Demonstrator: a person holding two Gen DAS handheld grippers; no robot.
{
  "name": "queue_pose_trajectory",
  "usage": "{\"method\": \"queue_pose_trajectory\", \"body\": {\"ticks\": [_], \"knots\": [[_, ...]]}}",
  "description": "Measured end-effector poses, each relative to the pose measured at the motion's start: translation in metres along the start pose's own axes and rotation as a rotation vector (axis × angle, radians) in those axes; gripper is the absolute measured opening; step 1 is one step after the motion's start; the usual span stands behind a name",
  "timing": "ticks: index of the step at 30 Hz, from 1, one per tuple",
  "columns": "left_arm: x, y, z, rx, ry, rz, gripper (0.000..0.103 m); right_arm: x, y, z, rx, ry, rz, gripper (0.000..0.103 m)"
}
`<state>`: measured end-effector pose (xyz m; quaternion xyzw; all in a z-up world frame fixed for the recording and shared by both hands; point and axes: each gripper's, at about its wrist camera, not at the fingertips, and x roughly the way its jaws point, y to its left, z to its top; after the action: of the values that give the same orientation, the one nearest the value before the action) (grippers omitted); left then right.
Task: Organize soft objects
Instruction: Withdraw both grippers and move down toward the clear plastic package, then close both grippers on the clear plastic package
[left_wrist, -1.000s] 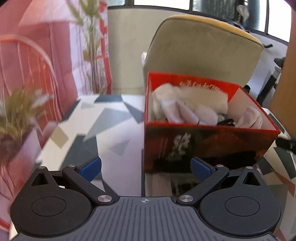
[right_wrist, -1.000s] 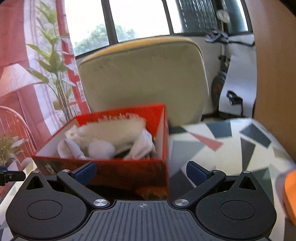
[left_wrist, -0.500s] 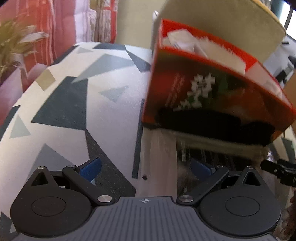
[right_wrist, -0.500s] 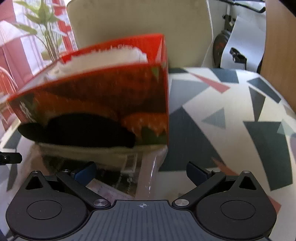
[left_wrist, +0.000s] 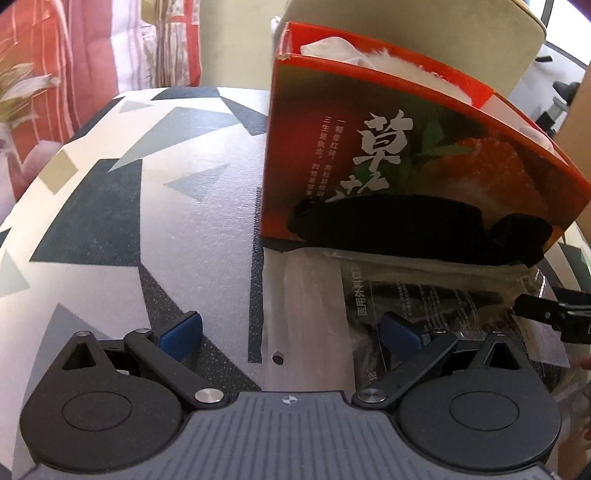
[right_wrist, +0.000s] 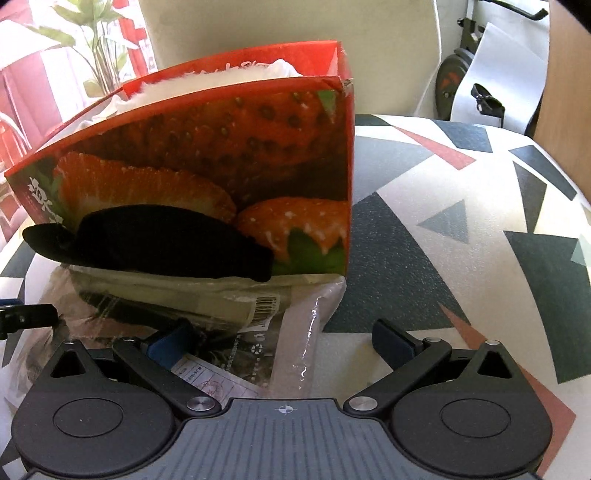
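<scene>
A red strawberry-print box (left_wrist: 406, 162) (right_wrist: 229, 177) holds white soft items (left_wrist: 332, 48) (right_wrist: 207, 79) that show above its rim. A black fabric piece (left_wrist: 417, 229) (right_wrist: 166, 240) lies against the box's front. Below it a clear plastic packet of printed goods (left_wrist: 388, 295) (right_wrist: 236, 325) lies flat on the table. My left gripper (left_wrist: 291, 330) is open low over the packet's left edge. My right gripper (right_wrist: 280, 341) is open over the packet's right edge. Each gripper's tip shows at the side of the other view.
The table (left_wrist: 129, 206) (right_wrist: 461, 221) has a white top with grey, black and red triangles. A beige chair back (right_wrist: 295, 33) stands behind the box. Red curtains and plants (left_wrist: 55, 74) are at the left; an exercise bike (right_wrist: 476, 88) at the far right.
Both grippers have dropped from above the box down to table level and moved close to the packet. The box's inside is now mostly out of sight. Both stay open.
</scene>
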<state>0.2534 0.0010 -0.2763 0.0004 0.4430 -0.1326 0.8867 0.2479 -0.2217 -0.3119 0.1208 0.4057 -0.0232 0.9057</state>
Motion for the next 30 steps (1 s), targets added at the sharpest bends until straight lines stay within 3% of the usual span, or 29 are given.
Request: {"method": "queue_pose_trajectory", "body": {"ticks": [5,10,16,20,25,30], "knots": [[0.006,-0.002,0.008,-0.004,0.024,0.012,0.103,0.003,-0.003,0.007,-0.004,0.022,0.007,0.103],[0.014,-0.007,0.024,-0.002,0.105,0.027,0.103,0.008,-0.003,0.016,-0.007,0.053,0.002,0.103],[0.021,-0.009,0.036,0.027,0.133,-0.030,0.103,0.018,0.005,0.028,-0.053,0.095,0.003,0.103],[0.014,-0.015,0.028,0.056,0.141,-0.126,0.101,0.020,0.007,0.034,-0.067,0.122,0.039,0.103],[0.005,-0.018,0.018,0.075,0.135,-0.172,0.095,0.014,0.014,0.032,-0.098,0.150,0.112,0.101],[-0.005,0.000,0.016,0.034,0.170,-0.243,0.072,0.004,0.012,0.034,-0.095,0.181,0.170,0.085]]}}
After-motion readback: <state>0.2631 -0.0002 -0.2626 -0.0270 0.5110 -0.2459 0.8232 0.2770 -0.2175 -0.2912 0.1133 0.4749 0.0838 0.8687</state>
